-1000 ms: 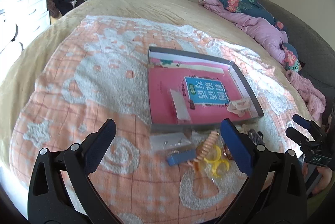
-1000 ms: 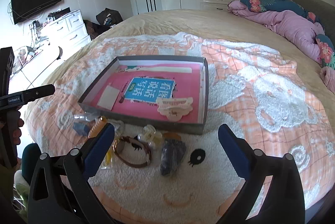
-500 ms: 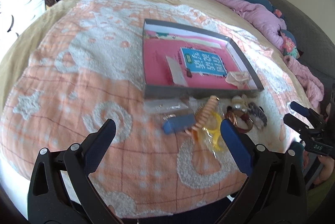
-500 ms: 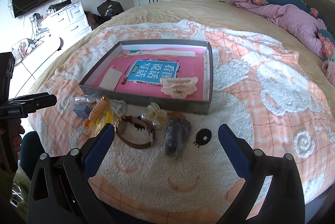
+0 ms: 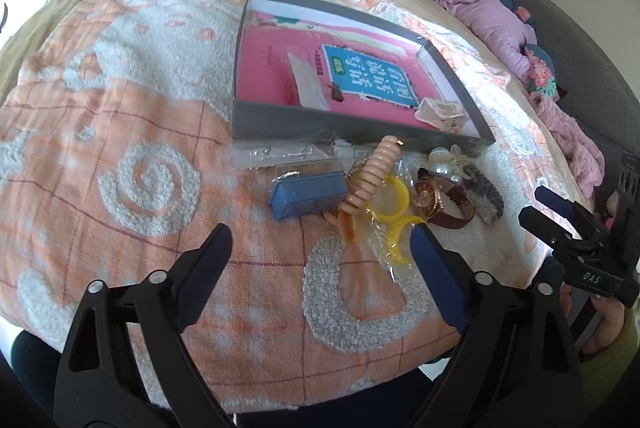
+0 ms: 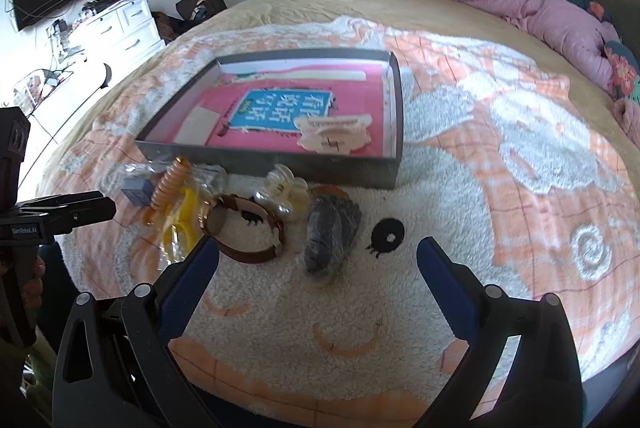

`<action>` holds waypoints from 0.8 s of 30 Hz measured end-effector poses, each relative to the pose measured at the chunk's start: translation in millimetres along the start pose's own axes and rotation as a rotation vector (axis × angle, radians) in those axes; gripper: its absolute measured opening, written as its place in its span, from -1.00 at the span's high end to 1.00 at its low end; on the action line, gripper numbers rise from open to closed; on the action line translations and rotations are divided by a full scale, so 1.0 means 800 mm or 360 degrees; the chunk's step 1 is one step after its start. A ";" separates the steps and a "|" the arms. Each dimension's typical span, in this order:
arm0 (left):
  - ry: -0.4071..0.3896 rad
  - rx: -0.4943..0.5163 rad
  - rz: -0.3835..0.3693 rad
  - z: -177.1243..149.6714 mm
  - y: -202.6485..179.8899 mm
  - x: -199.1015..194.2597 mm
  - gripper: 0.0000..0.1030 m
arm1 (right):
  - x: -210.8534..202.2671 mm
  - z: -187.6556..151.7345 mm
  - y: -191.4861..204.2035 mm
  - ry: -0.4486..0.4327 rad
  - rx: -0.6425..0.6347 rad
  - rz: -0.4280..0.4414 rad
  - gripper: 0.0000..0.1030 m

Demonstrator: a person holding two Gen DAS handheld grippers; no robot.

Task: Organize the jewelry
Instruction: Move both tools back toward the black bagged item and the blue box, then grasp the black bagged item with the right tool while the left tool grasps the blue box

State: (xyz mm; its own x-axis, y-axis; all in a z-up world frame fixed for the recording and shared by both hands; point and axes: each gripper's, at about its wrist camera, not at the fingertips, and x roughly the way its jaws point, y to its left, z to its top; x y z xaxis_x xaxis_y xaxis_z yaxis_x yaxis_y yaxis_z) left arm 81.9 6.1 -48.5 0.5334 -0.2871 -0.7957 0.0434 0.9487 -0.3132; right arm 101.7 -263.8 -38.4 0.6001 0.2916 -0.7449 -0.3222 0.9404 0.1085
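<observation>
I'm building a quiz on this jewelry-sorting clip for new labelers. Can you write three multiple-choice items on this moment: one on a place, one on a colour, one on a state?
1. Where does the beige hair claw lie?
A. inside the grey tray
B. on the blanket beside the watch
C. on the pillows

2. What colour is the small box near the coiled hair tie?
A. red
B. blue
C. green

3. What do the right tongs hold?
A. the watch
B. the grey scrunchie
C. nothing

Key:
1 A, the claw rests on the pink book inside the tray's walls.
2 B, its lid and sides show blue.
3 C, their pads stand wide apart above the blanket, touching neither the brown-strapped watch nor anything else.
</observation>
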 end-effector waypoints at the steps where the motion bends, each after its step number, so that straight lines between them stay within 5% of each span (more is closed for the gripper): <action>1: 0.0004 -0.0008 -0.0003 0.000 0.001 0.002 -0.52 | 0.004 -0.001 -0.002 0.0011 0.0011 -0.0008 -0.91; 12: 0.0006 -0.0063 -0.0002 0.009 0.010 0.016 -0.40 | 0.036 -0.006 -0.026 0.0076 0.0109 -0.0051 -0.87; 17: 0.0012 -0.0094 -0.0023 0.016 0.012 0.025 -0.27 | 0.049 -0.005 -0.030 0.0105 0.0118 -0.0042 -0.47; 19: 0.0013 -0.0111 -0.0036 0.019 0.012 0.029 0.00 | 0.053 -0.006 -0.030 0.0112 0.0117 -0.0030 -0.41; 24: 0.0017 -0.0130 -0.0014 0.026 0.013 0.040 0.05 | 0.060 -0.004 -0.029 0.0122 0.0100 -0.0012 -0.31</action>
State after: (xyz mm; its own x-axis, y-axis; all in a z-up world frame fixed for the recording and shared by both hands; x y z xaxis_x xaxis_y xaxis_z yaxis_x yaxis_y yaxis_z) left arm 117.0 9.7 -66.3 0.5240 -0.2974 -0.7981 -0.0209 0.9323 -0.3611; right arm 135.9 -272.3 -79.1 0.5437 0.2724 -0.7938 -0.2698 0.9524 0.1421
